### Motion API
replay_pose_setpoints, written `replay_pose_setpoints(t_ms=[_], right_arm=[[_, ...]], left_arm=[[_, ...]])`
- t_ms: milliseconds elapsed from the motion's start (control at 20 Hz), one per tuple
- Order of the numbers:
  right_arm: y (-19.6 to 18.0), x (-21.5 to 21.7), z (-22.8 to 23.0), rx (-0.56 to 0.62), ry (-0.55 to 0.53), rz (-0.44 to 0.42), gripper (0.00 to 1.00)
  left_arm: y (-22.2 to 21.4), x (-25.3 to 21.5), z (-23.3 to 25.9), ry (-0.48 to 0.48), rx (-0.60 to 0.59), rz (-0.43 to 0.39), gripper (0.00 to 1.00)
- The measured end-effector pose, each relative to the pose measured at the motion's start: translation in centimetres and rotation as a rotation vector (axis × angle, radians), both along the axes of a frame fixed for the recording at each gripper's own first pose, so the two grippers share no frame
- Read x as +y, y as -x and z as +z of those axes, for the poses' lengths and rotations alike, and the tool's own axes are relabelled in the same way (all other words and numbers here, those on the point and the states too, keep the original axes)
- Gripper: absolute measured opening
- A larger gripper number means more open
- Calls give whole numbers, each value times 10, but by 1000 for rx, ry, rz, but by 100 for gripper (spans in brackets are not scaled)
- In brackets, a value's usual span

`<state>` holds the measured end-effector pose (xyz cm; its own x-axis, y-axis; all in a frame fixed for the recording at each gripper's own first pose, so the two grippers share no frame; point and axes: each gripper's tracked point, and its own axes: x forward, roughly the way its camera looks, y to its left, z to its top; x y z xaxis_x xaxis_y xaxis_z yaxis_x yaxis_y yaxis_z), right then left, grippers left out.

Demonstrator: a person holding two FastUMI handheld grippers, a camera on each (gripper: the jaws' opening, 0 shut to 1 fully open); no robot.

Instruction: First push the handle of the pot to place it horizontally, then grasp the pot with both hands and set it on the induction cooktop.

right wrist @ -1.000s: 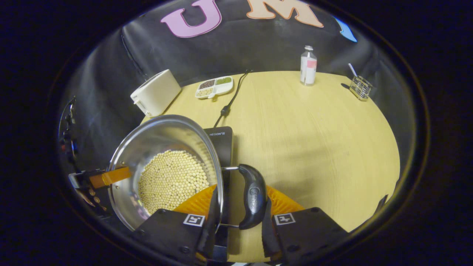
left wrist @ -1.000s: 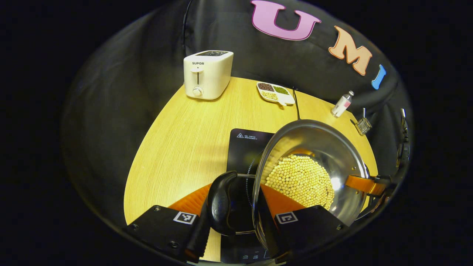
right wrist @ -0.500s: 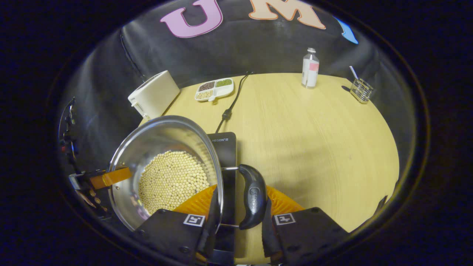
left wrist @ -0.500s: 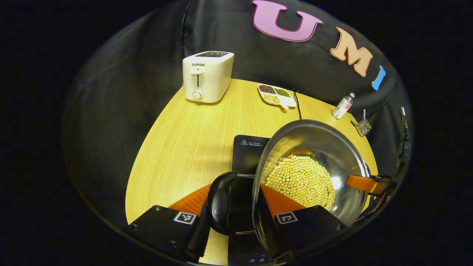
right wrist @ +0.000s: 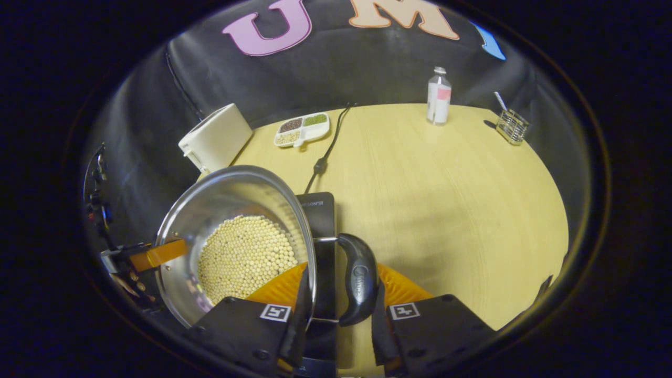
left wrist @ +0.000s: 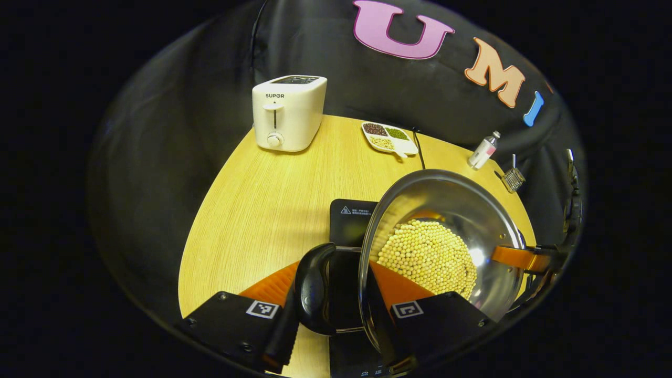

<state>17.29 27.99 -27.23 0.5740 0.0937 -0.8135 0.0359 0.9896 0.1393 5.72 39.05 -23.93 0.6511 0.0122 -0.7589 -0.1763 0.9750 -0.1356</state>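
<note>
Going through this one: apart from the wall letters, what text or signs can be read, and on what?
"SUPOR": on the front of the toaster.
Cooktop: a warning triangle with small print beside it, too small to read; a brand word at its corner in the right gripper view, too blurred.
Bottle: label too small to read.

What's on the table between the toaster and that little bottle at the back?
In the right gripper view, a divided dish of beans and a black power cord lie between the toaster and the bottle.
</note>
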Motion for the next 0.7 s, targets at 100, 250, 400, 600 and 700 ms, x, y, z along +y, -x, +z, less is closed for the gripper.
replay_pose_setpoints(t_ms=[100, 250, 400, 600, 700], right_arm=[[0, -1, 1, 2, 1, 5, 54], [0, -1, 2, 0, 4, 8, 55], [-1, -3, 2, -6, 13, 5, 53], [-1, 4, 5, -11, 4, 17, 65], [-2, 3, 3, -12, 9, 20, 80]], left_arm=[[0, -1, 1, -1, 2, 7, 65], [0, 0, 2, -6, 4, 7, 68], [0, 0, 2, -25, -1, 1, 71], [-6, 1, 9, -87, -32, -35, 73], [-14, 0, 15, -111, -64, -57, 76]])
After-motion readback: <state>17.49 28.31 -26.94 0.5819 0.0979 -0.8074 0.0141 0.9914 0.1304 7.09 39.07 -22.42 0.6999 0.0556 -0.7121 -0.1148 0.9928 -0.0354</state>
